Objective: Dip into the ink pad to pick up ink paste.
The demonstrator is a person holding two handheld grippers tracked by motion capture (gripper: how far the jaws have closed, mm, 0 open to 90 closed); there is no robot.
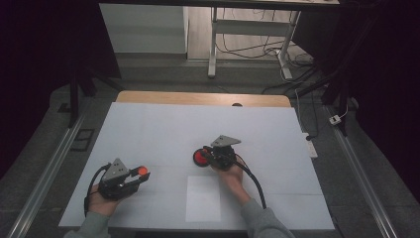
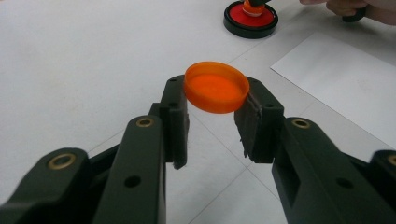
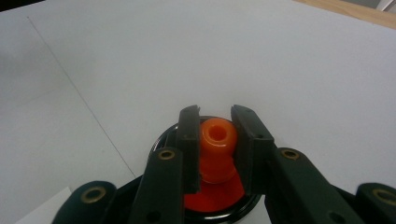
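Cap (image 2: 216, 87), round orange plastic, clamped edgewise in left gripper (image 1: 140, 174), lower left of high view. Matching orange spout (image 3: 217, 149) on red-and-black round base (image 1: 200, 157), pinched by right gripper (image 1: 207, 157), upper right of cap, well apart, opening upward.

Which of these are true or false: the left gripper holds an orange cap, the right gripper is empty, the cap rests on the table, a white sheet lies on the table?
The left gripper holds an orange cap: true.
The right gripper is empty: false, it clamps the orange neck of a red and black container.
The cap rests on the table: false, it is held above it.
A white sheet lies on the table: true.
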